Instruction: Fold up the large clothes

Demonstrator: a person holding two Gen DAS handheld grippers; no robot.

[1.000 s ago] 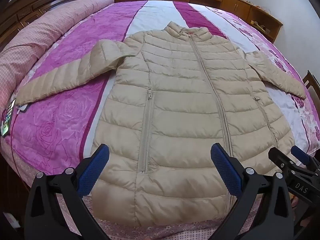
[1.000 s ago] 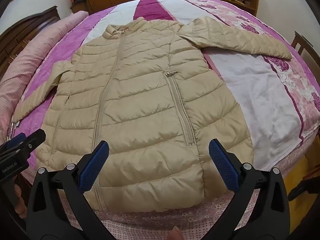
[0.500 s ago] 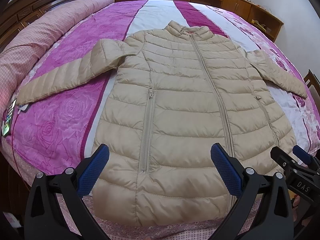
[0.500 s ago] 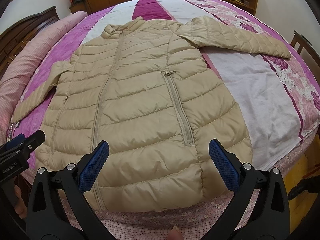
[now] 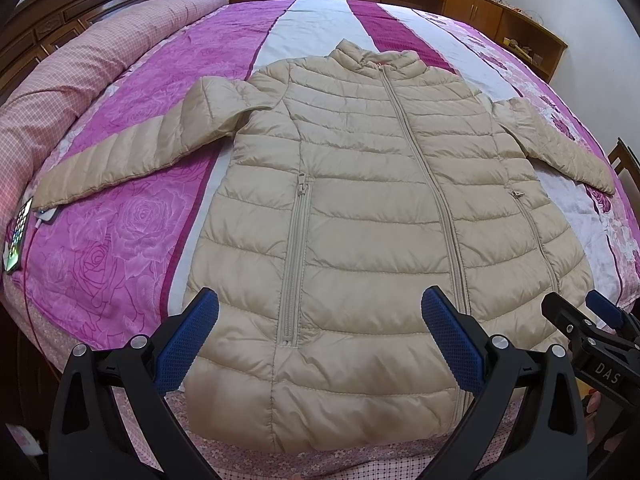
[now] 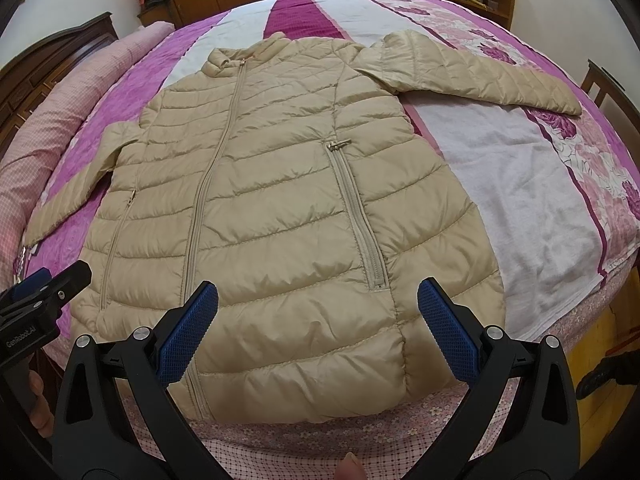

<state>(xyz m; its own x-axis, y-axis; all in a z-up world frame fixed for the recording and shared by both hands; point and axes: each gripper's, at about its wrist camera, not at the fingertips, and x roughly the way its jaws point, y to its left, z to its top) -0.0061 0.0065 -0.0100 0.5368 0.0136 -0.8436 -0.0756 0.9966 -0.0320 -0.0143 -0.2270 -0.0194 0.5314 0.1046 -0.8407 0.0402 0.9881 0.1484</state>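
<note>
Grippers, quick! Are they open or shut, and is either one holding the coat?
Left gripper: open, holding nothing, hovering over the coat hem.
Right gripper: open, holding nothing, also above the hem.

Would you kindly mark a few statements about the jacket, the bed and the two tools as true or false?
1. The jacket lies flat, front up, sleeves spread. True.
2. Its main zip is open. False: it is closed up to the collar.
3. The left tool grips the hem. False: it is open and holds nothing.
4. A phone lies at the bed edge. True.
5. The right tool is open. True.
</note>
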